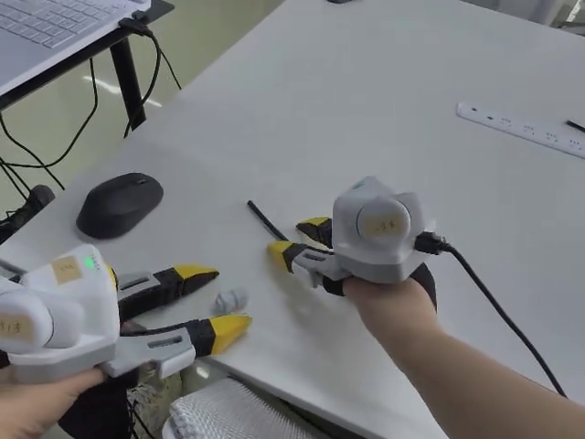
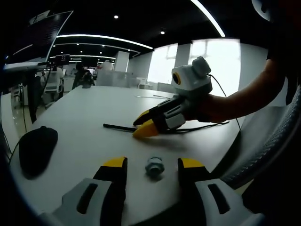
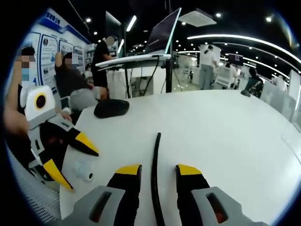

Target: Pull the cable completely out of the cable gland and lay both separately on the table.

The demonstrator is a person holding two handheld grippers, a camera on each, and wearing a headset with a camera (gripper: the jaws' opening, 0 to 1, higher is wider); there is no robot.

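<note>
Your left hand-held gripper (image 1: 227, 294) released, jaws straddling cable gland (image 2: 154, 166) on tabletop (image 1: 366, 110); right hand-held gripper (image 3: 158, 169) released astride cable (image 3: 155, 155), apart from gland; cable judged thin, light, flexible; gland small, may roll; grip across body.

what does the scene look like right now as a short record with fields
cable: flat on the table, out of the cable gland
cable gland: on the table near its front edge, apart from the cable
left hand-held gripper: open, jaws either side of the cable gland, not touching it
right hand-held gripper: open, jaws either side of the cable
mouse: on the table, apart from both
task state: both parts lie separately
</note>
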